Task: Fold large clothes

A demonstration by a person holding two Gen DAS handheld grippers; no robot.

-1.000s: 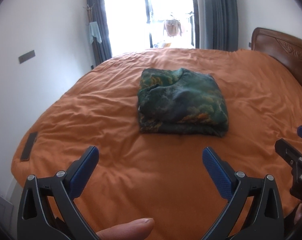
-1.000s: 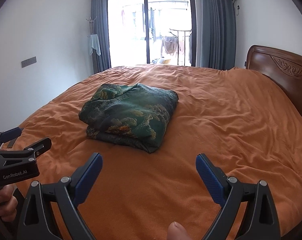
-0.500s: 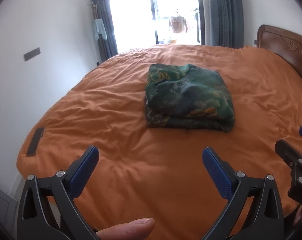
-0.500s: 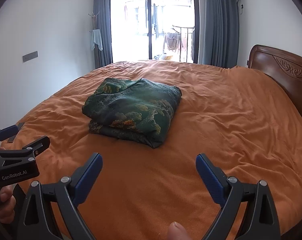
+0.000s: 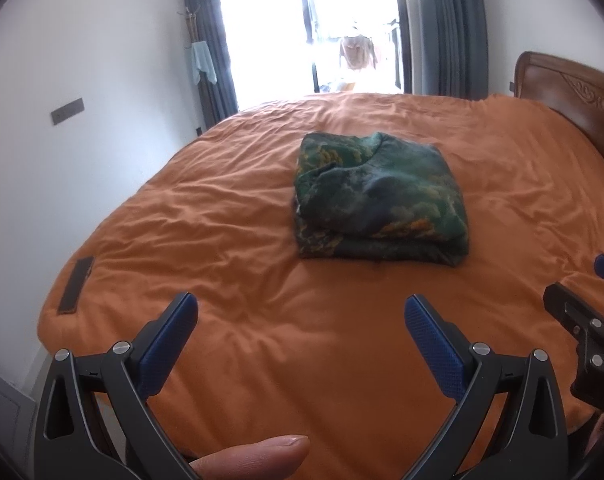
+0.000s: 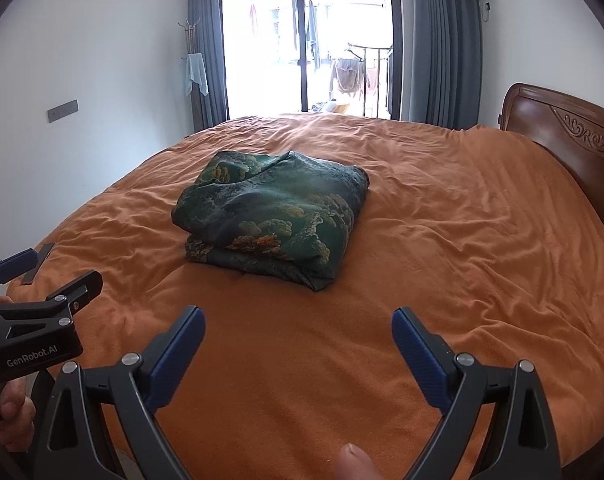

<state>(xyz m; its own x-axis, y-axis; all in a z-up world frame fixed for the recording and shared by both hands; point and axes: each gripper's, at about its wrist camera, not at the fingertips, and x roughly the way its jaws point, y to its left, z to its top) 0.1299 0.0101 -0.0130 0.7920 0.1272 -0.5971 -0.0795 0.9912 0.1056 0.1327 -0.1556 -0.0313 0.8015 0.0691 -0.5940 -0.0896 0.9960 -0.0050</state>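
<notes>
Your one garment [image 5: 378,200], a dark green printed piece, lies folded into a thick, roughly square bundle in the middle of the bed [image 5: 238,304], well apart from both tools. Your left gripper [image 5: 301,322] and your right gripper [image 6: 298,332] each hang near the foot edge with jaws spread wide and nothing between them. The fold looks essentially finished, so the main risk now is undoing it. If you reach back in and pinch only the top layer, the stack is likely to peel open, because the layers sit loose on one another and the far left corner already looks puffed and uneven. Pressing a jaw down beside the bundle could also catch the orange cover, which is soft and wrinkled, and drag the bundle with it. The two tools are close together on the near side, so a hurried swing could knock one against the other. Count what you have: one folded garment, one bed with one wooden headboard [image 6: 562,136] at the right, two grippers, and one flat dark object [image 5: 76,284] on the near left corner of the cover, possibly a phone, though that is too small to tell. A fingertip [image 5: 254,456] shows at the bottom of the left view.
</notes>
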